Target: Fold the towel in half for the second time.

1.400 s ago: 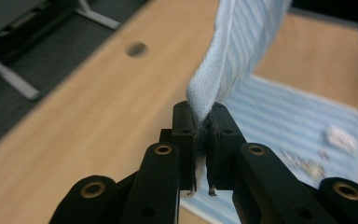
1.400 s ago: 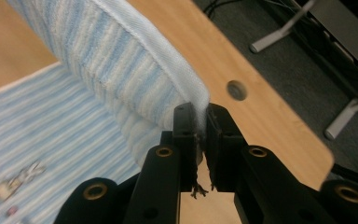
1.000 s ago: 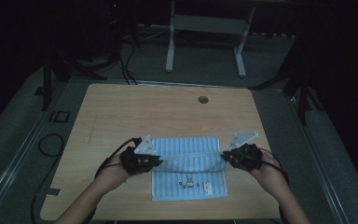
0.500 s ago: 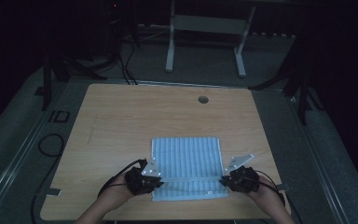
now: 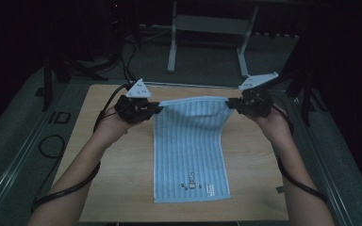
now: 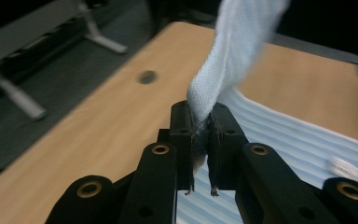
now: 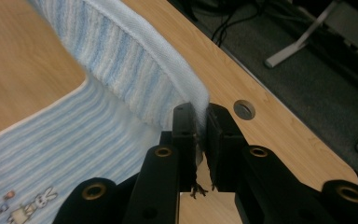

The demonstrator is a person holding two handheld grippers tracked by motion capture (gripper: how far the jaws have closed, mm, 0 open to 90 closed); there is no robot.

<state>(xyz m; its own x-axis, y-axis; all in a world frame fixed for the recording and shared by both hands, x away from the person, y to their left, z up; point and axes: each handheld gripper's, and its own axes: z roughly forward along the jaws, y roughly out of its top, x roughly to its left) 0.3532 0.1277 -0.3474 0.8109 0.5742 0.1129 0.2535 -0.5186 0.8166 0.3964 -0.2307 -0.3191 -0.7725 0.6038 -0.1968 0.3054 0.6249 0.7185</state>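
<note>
A light blue striped towel (image 5: pixel 191 146) with small pictures near its front hem hangs from both grippers; its front part lies on the wooden table (image 5: pixel 122 165). My left gripper (image 5: pixel 158 107) is shut on the towel's far left corner (image 6: pixel 214 93). My right gripper (image 5: pixel 228 103) is shut on the far right corner (image 7: pixel 186 100). Both are held up over the far half of the table, with the top edge stretched between them. In the right gripper view a small rabbit print (image 7: pixel 39 203) shows on the flat part.
A round cable hole (image 7: pixel 244 109) sits in the table near its far edge. Beyond the table stand a metal frame's legs (image 5: pixel 172 47) on dark floor. Cables (image 5: pixel 52 146) lie left of the table.
Both grippers rose from the table's near edge and went to the far side, holding the towel's corners. The towel, folded before, now hangs unfolded to full length.
</note>
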